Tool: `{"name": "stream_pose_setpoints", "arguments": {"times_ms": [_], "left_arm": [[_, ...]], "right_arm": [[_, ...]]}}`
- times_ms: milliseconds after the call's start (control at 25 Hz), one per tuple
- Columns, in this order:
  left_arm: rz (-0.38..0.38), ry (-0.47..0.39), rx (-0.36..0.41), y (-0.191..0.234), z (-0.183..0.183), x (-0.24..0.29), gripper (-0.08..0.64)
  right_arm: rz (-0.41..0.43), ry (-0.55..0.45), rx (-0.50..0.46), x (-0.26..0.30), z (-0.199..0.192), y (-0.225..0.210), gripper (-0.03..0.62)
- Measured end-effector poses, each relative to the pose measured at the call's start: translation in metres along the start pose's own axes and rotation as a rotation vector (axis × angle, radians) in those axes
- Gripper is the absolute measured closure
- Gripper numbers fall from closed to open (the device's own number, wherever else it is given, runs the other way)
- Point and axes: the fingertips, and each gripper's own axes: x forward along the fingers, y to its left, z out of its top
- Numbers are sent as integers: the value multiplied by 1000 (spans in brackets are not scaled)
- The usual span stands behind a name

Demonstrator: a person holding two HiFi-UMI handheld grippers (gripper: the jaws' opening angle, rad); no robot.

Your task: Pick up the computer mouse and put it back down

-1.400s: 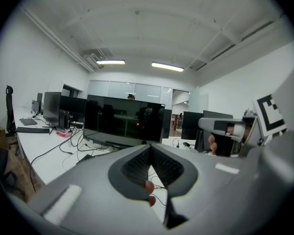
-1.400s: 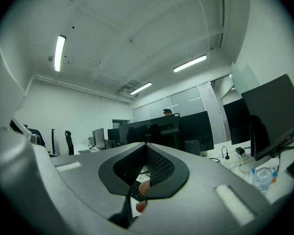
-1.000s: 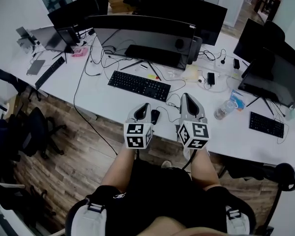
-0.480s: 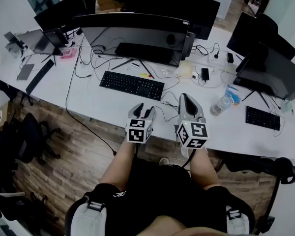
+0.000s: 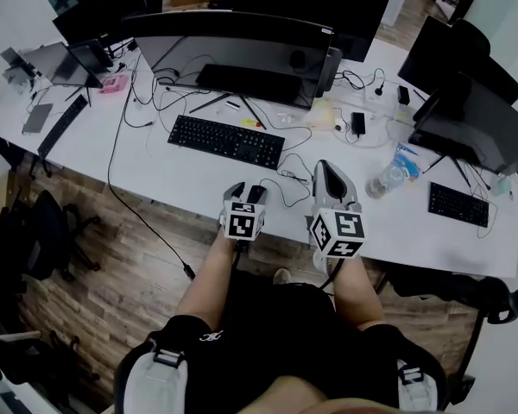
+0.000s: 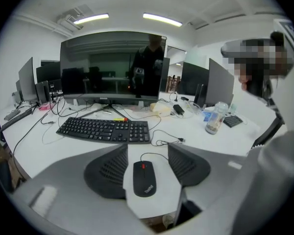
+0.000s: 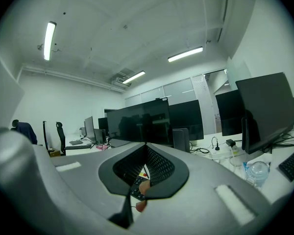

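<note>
The fingers (image 6: 108, 173) of the left gripper (image 6: 147, 146), just spread wide, straddle the computer mouse (image 6: 144, 178) without touching it. It lies on the counter (image 6: 44, 148) just before the keyboard (image 6: 105, 129). The right gripper (image 7: 146, 145) is closed on nothing. An off-centre squeeze could skid the mouse away.

Left tool (image 6: 147, 152) jaws just opening, mouse (image 6: 144, 178) between; right tool (image 7: 146, 146) closed.

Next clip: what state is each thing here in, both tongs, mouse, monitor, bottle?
left tongs: open, jaws have just been opening, computer mouse between them untouched
right tongs: shut, empty
computer mouse: lying on the desk, not gripped
curved monitor: screen dark
bottle: upright
</note>
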Motion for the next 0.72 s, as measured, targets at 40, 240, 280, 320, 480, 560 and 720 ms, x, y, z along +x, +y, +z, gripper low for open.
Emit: {"name": "stream_pose_setpoints", "arguments": {"times_ms": [40, 240, 280, 320, 480, 560, 720], "left_arm": [[-1, 12, -5, 0, -4, 4, 281], [-11, 81, -17, 1, -25, 25, 264], [-16, 97, -17, 0, -30, 28, 259], [-18, 112, -16, 0, -35, 32, 255], [29, 142, 8, 9, -48, 42, 245], [44, 156, 8, 12, -54, 47, 245], [27, 193, -3, 7, -68, 59, 245]], "right_arm": [[0, 3, -1, 0, -1, -1, 592], [2, 20, -9, 2, -6, -3, 592], [1, 22, -11, 2, -7, -3, 592], [-1, 24, -12, 2, -7, -4, 592], [-11, 33, -15, 1, -11, -10, 592], [-17, 35, -17, -1, -11, -13, 592], [-29, 35, -22, -3, -10, -19, 592]]}}
